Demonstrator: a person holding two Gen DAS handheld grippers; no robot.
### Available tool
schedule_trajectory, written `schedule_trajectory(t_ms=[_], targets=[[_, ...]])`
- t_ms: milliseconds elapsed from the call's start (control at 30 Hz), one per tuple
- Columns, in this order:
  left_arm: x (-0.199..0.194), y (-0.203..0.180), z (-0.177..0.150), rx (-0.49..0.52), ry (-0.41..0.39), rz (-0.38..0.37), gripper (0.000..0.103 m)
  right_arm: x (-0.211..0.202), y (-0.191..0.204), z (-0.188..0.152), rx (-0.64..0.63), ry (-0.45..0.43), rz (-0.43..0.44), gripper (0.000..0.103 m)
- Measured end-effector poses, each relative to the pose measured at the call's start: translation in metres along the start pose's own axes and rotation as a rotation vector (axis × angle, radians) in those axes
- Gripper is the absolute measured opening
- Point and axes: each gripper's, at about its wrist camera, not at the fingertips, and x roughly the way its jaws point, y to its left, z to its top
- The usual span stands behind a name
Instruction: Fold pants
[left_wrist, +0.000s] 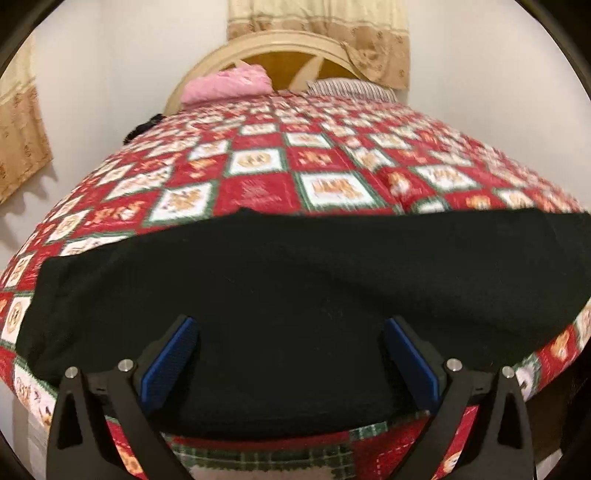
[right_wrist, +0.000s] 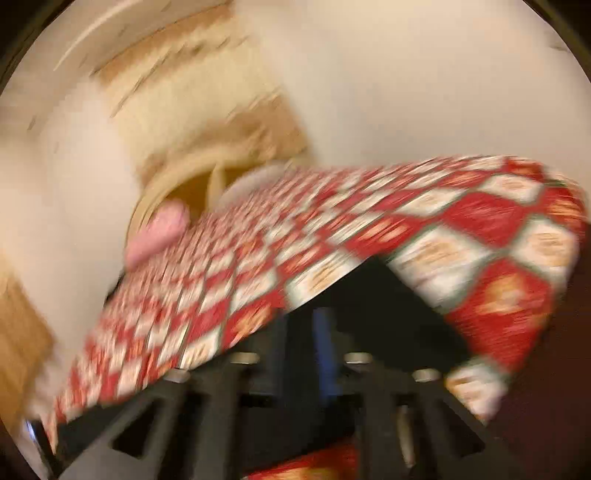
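Big bed (left_wrist: 332, 155) fills the left wrist view, covered w/ a red, white & green patchwork quilt (left_wrist: 258, 192), squares running back to a curved cream headboard (left_wrist: 280, 44). Curtain (left_wrist: 373, 40) w/ a tan patterned border hangs behind the headboard.

Black pants (left_wrist: 295, 295) lie flat across the near edge of the bed, spread wide side to side; far hem line runs roughly parallel to that edge, quilt showing beyond it and at both near corners. Fabric looks smooth, one soft crease across the middle.

At the head end: pink pillow (left_wrist: 229, 85) toward the left corner, striped pillow (left_wrist: 351, 88) just beside it on the right, both against the headboard.

Left gripper (left_wrist: 291, 354) over the pants near the front edge, jaws spread wide, blue pads (left_wrist: 173, 358) well apart, nothing pinched; only black cloth seen between them.

Right wrist view heavily blurred, tilted. Quilt slants across the frame, a dark wedge of pants (right_wrist: 369, 295) at the near edge. Right gripper (right_wrist: 306, 343): one blue pad shows as a smear, dark fingers below it. Jaws parted, nothing gripped as far as the blur allows; can't tell if cloth touches a pad.
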Motion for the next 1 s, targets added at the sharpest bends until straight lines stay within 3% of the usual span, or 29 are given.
schedule_trajectory(t_ms=[33, 167, 233, 400, 567, 700, 833, 1000], targets=[[-0.005, 0.003, 0.001, -0.02, -0.014, -0.002, 0.103, -0.006, -0.013, 0.001, 0.028, -0.037, -0.031, 0.084], [-0.015, 0.009, 0.005, -0.068, -0.026, -0.015, 0.103, 0.002, -0.043, -0.004, 0.053, 0.009, -0.091, 0.083], [-0.014, 0.009, 0.006, -0.073, -0.016, -0.02, 0.103, 0.013, -0.049, -0.013, 0.052, 0.034, -0.093, 0.077], [-0.013, 0.005, 0.004, -0.048, -0.002, -0.012, 0.103, 0.024, -0.038, -0.017, -0.035, 0.048, -0.156, 0.075], [-0.014, 0.003, 0.002, -0.05, 0.004, -0.025, 0.103, 0.027, -0.028, -0.025, -0.091, 0.075, -0.223, 0.054], [-0.015, 0.003, 0.001, -0.046, 0.004, -0.028, 0.103, 0.03, -0.02, -0.029, -0.154, 0.094, -0.27, 0.049], [-0.012, 0.001, -0.001, -0.038, 0.016, -0.031, 0.103, 0.031, -0.009, -0.031, -0.222, 0.107, -0.267, 0.017], [-0.011, -0.001, -0.003, -0.02, 0.016, -0.018, 0.103, 0.034, -0.001, -0.032, -0.261, 0.103, -0.281, 0.013]])
